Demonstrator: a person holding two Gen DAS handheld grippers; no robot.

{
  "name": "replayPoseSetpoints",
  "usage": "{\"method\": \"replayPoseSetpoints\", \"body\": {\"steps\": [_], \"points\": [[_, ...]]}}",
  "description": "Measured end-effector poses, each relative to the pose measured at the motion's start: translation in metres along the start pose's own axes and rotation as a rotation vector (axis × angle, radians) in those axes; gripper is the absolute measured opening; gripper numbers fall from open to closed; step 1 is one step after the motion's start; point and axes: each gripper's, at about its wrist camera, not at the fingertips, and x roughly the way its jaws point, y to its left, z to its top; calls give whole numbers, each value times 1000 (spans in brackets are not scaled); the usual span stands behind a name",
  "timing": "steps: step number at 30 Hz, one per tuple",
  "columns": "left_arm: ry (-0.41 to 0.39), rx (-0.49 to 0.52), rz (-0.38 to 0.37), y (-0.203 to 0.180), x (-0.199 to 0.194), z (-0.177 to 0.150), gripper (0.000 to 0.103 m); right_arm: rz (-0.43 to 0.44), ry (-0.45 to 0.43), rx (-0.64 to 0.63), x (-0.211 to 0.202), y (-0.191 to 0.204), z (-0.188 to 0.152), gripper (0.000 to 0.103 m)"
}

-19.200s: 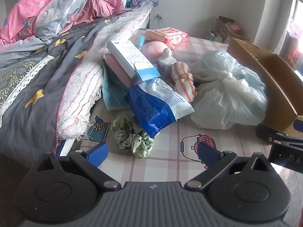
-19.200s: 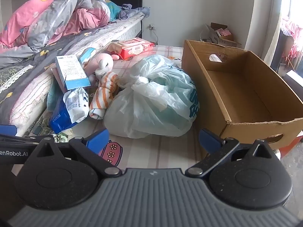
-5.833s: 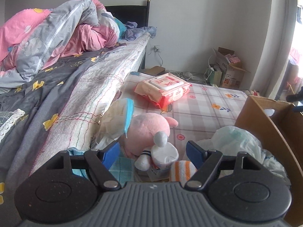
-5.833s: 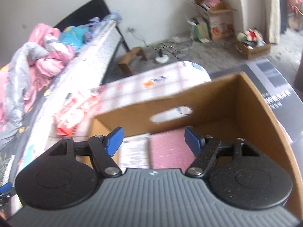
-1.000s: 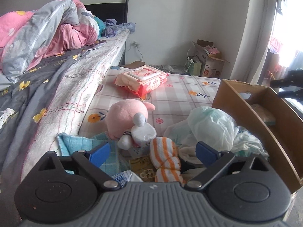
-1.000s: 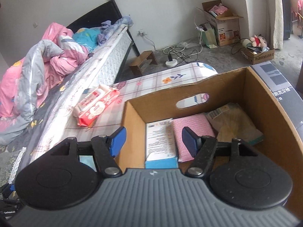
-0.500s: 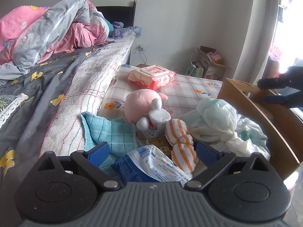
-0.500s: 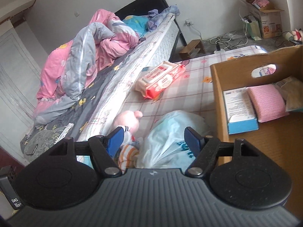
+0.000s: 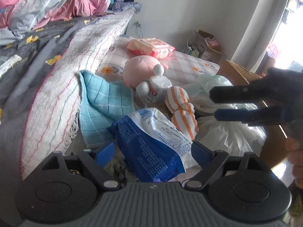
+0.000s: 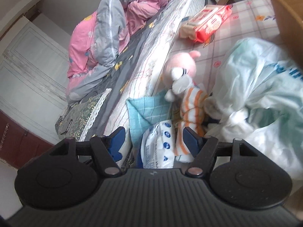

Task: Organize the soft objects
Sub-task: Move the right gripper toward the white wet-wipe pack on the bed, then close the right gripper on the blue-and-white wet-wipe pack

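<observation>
Since our left gripper (image 9: 151,152) stands spread, just narrowing around the blue-and-white pack (image 9: 149,141), we judge it light, crinkly; pinch mid-body.

Orange-striped socks (image 10: 191,111) lie between pink plush toy (image 10: 180,70) and blue-white packet (image 10: 159,145).

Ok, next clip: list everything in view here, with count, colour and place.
blue-and-white packet: 1, nearest the left claw
striped socks: 1 bundle, orange and white, beside the packet
plush toy: 1, pink, behind the socks
towel: 1, teal, against the bed edge
plastic bag: 1, pale, beside the box
wipes pack: 1, red-pink, far on the mat
cardboard box: 1, brown, right
quilt: pink and grey, on the bed
left claw: open, packet between its fingers
right claw: open, over the bag
</observation>
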Motion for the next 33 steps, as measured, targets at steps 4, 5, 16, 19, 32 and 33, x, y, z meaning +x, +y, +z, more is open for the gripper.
{"method": "replayPoseSetpoints", "body": {"steps": [4,5,16,19,32,33], "points": [[60,-126,-72,21,12,5,74,-25,72,-26,39,11,-4,57],[58,-130,-76,22,12,6,74,-40,82,-39,46,13,-4,57],[38,136,-5,-20,5,1,85,-81,198,43,72,0,-3,56],[40,231,28,-38,10,-2,89,-52,223,76,70,-3,-5,58],[77,211,94,-40,25,9,89,148,287,230,75,-8,-1,60],[79,215,103,-40,26,10,89,156,288,231,76,-7,0,60]]}}
